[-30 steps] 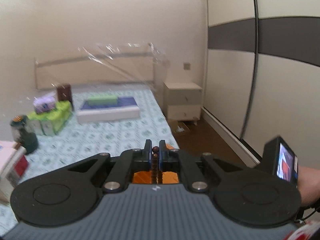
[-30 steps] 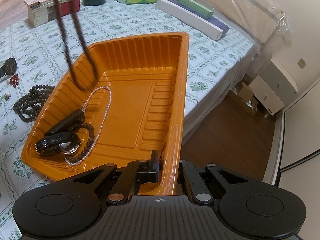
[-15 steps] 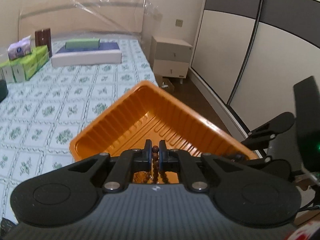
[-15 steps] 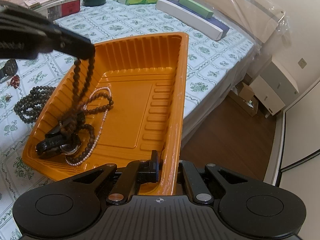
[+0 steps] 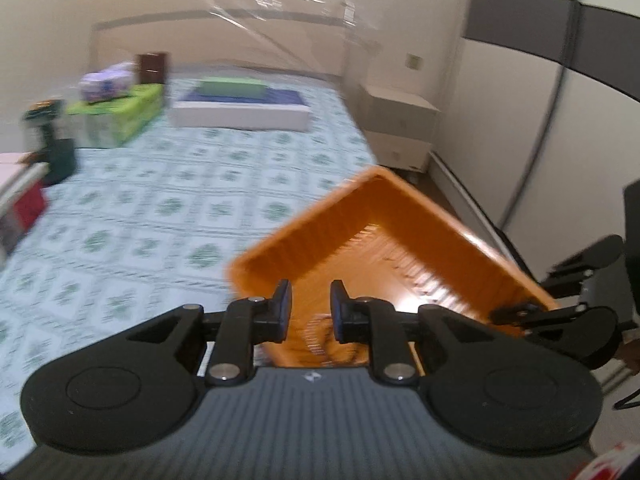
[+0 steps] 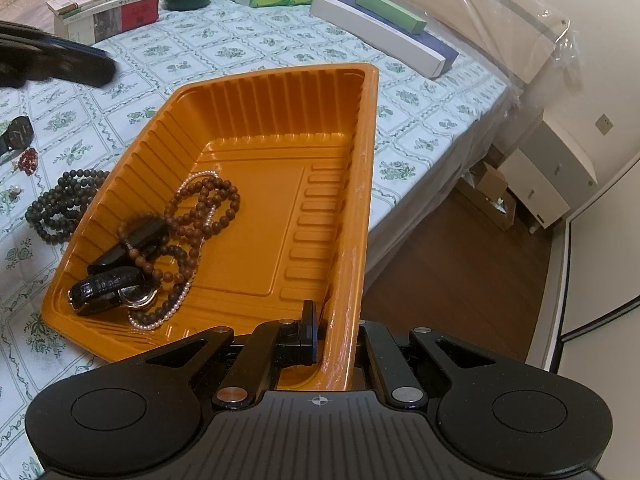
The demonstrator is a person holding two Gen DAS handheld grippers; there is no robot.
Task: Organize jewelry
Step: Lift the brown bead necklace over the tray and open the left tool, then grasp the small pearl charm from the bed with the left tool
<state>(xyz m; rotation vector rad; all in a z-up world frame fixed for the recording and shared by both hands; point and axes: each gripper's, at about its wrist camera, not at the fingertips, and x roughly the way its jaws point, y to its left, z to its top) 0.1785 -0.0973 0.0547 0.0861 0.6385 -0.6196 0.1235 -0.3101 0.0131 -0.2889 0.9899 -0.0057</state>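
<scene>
Left wrist view low over the bed (image 5: 168, 208), facing the headboard; right wrist view steeply down, close; both sharing the orange tray (image 5: 404, 204) (image 6: 360, 184)

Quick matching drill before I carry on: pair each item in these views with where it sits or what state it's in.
Items:
1. brown bead strand
2. dark bead strand
3. right claw
4. left claw

States:
A. lying on the bedsheet, outside the tray
B. jaws apart, nothing between them
C. lying inside the orange tray
D. clamped on the tray's rim

Pairs: 1-C, 2-A, 3-D, 4-B
</scene>
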